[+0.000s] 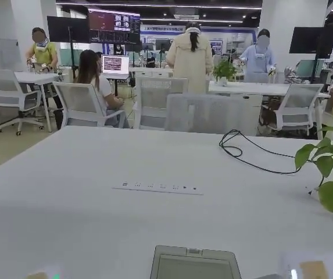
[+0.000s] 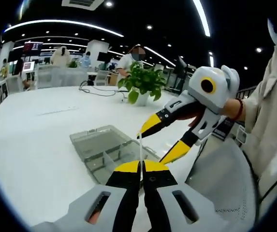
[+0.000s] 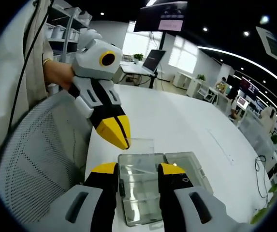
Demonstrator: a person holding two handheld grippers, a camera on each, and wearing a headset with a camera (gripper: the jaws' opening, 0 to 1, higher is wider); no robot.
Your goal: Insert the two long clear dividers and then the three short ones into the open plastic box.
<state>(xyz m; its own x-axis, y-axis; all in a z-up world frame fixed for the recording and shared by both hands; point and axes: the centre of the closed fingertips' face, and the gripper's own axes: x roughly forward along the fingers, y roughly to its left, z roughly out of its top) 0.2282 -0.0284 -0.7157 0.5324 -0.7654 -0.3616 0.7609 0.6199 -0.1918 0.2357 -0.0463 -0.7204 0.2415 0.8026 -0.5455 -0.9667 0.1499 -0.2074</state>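
Note:
The open clear plastic box [image 2: 99, 147] lies on the white table, and clear partitions show inside it. My left gripper [image 2: 141, 164] is shut on a thin clear divider [image 2: 140, 147], seen edge-on above the box's near corner. In the right gripper view the left gripper [image 3: 123, 140] comes in from the left and holds the divider [image 3: 142, 145] just over the box [image 3: 140, 193]. My right gripper [image 3: 138, 169] is open above the box, with nothing between its jaws. It [image 2: 152, 149] straddles the divider's top without touching it. The box's far edge [image 1: 195, 256] shows in the head view.
A potted plant [image 1: 329, 168] and a black cable [image 1: 242, 152] sit at the table's far right. A flush power strip [image 1: 157, 187] lies mid-table. A mesh chair [image 3: 41, 150] stands by the table's near edge. People and desks fill the room behind.

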